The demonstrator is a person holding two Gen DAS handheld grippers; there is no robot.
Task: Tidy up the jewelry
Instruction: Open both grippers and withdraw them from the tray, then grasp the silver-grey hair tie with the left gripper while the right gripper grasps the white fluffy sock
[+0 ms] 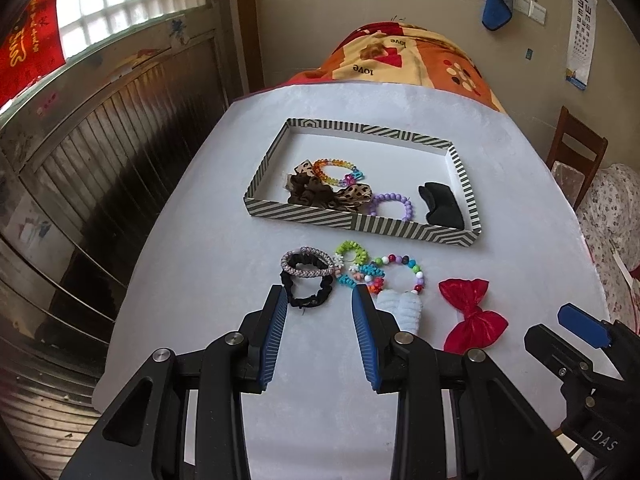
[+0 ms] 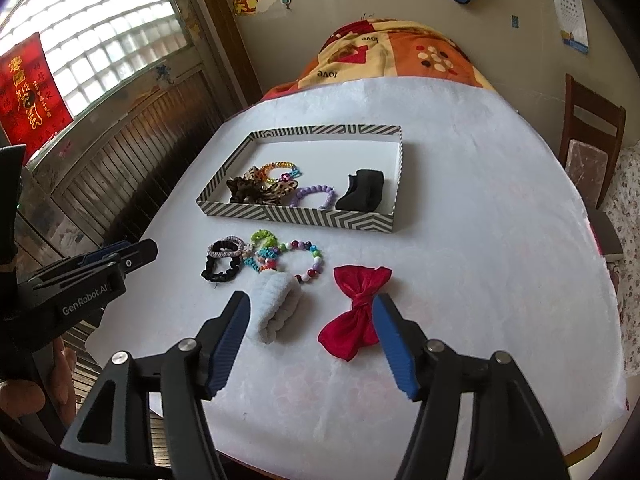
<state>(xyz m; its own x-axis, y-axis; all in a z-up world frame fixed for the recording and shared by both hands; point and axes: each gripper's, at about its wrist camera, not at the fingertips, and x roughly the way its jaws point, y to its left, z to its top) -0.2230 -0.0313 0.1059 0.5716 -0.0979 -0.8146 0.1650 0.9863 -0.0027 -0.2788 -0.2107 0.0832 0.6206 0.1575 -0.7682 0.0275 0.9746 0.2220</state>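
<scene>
Tray: the striped tray (image 1: 362, 229) sits mid-table on the white cloth (image 1: 192, 240), already holding a leopard-print scrunchie (image 1: 320, 194), an orange bead bracelet (image 1: 334, 170), a purple bead bracelet (image 1: 390, 206) and a black fabric piece (image 1: 442, 206)
Loose pieces: in front of the tray's near wall lie a black scrunchie (image 1: 306, 292) overlapped by a grey braided hair tie (image 1: 306, 265), a green coil tie (image 1: 352, 251), a tangle of small coloured ties (image 1: 364, 274), a multicolour bead bracelet (image 1: 400, 272), a pale blue towelling band (image 2: 276, 308) and a red bow (image 2: 356, 320)
Left gripper: the left gripper (image 1: 319, 298) hangs just short of the black scrunchie, fingers parted moderately, nothing between them
Right gripper: the right gripper (image 2: 310, 306) is spread wide and empty, the towelling band by its left finger and the red bow by its right
Step in hand: probably choosing and closing on one loose piece; roughly half the items are not yet in the tray
Doing it well: take a piece that lies apart first, such as the red bow at its knot; the scrunchie, braided tie and coil ties touch, so a careless pinch may drag neighbours
Risk: soft fabric can slip from smooth pads, so the fingers should straddle the bulk before closing
</scene>
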